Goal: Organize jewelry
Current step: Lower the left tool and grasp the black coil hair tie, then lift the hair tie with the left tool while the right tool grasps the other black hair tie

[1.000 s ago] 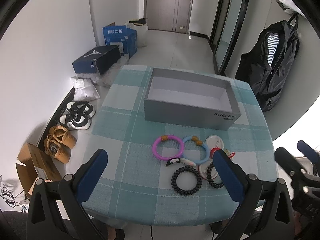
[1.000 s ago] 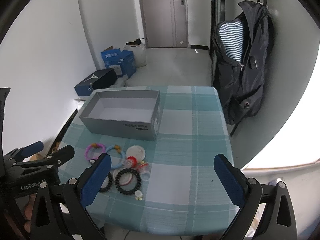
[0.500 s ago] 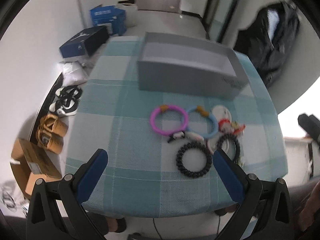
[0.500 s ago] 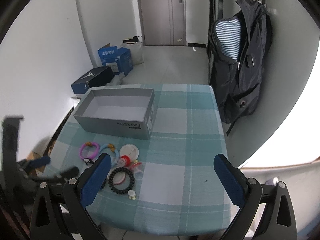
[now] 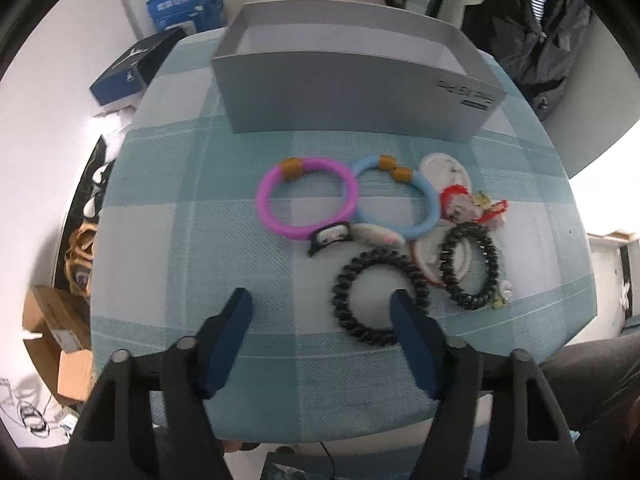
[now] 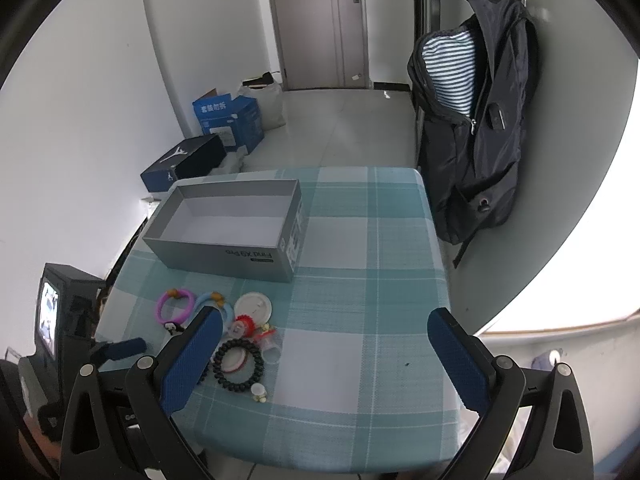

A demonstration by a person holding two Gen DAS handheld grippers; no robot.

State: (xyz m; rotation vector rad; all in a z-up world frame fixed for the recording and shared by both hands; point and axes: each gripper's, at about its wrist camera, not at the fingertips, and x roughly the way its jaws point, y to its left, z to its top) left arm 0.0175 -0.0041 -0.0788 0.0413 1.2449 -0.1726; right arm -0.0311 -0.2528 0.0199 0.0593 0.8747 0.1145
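An open grey box (image 5: 348, 92) stands on the checked tablecloth (image 5: 168, 248), with the jewellery in front of it. A pink ring (image 5: 306, 198) and a blue ring (image 5: 400, 200) lie side by side, a small penguin clip (image 5: 330, 236) below them. Two black spiral bands (image 5: 380, 296) (image 5: 470, 264) lie nearer, by white discs (image 5: 444, 168) and a red clip (image 5: 472, 204). My left gripper (image 5: 322, 304) points down over the near band, jaws closing; part of the band lies between them, and the pads press on nothing. My right gripper (image 6: 326, 324) hangs open and holds nothing.
A dark backpack (image 6: 476, 128) hangs by the table's far right corner. Blue boxes (image 6: 228, 120), a dark shoebox (image 6: 184, 162), shoes (image 5: 80, 248) and a cardboard box (image 5: 56, 332) sit on the floor to the left. The right half of the cloth (image 6: 360, 320) lies bare.
My left gripper has sunk toward the table and tipped downward, so the jewellery looms larger. Its jaws have narrowed. The right gripper has hardly moved.
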